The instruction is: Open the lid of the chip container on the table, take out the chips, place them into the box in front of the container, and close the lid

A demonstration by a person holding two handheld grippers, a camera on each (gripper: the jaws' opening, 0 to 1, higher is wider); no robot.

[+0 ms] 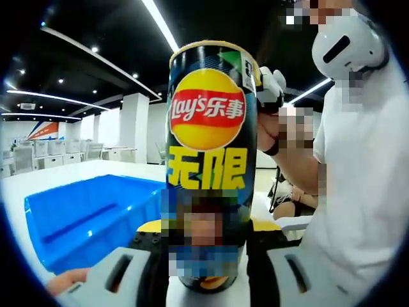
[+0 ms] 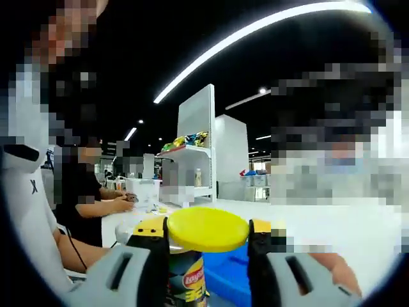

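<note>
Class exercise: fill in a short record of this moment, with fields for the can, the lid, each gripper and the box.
can: Lay's chip can, upright, between the left gripper jaws
lid: yellow lid, on the can top, between the right gripper jaws
left gripper: shut on the can body
right gripper: closed around the lid rim
box: blue box on the white table, beside the can

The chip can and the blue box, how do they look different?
The chip can is tall, round and dark with a red and yellow logo; the blue box is low, wide and plain blue. The chip can stands upright between the left gripper jaws, while the blue box sits on the white table with nothing gripping it. The chip can has a yellow lid; the blue box is open on top. Both are containers.
</note>
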